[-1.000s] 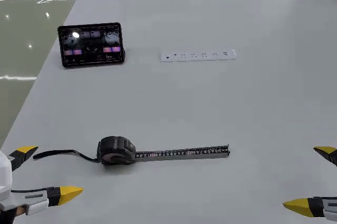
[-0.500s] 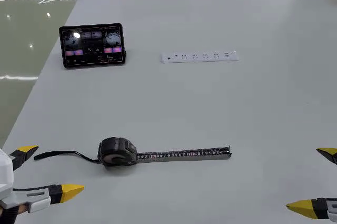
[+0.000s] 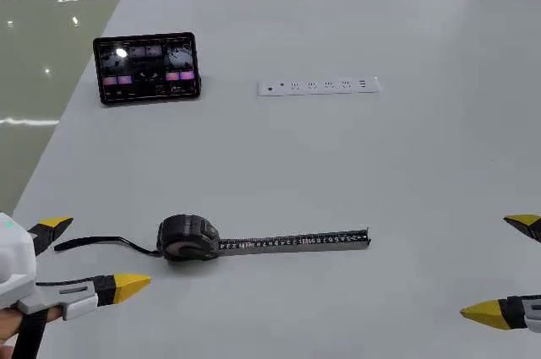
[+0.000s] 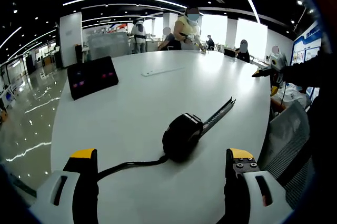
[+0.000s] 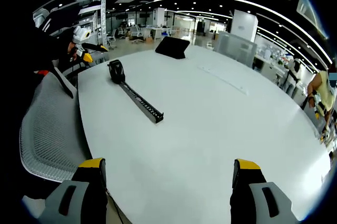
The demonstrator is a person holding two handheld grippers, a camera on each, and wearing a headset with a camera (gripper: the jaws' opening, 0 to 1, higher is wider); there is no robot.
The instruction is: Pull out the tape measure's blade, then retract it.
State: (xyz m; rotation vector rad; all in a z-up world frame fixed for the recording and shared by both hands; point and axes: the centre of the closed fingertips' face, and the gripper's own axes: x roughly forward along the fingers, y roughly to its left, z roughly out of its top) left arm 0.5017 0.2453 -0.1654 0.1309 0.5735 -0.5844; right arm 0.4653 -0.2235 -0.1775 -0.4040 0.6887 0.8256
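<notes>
The tape measure lies near the front edge of the white bench. Its dark round case sits to the left and its blade runs flat along the surface to the right, ending in the hook. A black strap trails from the case toward the left tool. That tool hangs just short of the strap's end with its yellow-tipped jaws spread wide, holding nothing. In the left gripper view the case sits straight ahead between them, which looks like a line-up for pinning the case. The right tool is equally wide open and empty, well apart from the hook and off to its right. It seems placed to take the blade's free end.

The case is the one container here. Part of the blade is already out of it, and how much stays coiled inside cannot be told. With that length lying out, the pull looks at least partly done — retracting is not.

A tablet stands propped at the far left and a power strip lies beyond, both well clear of the work.
</notes>
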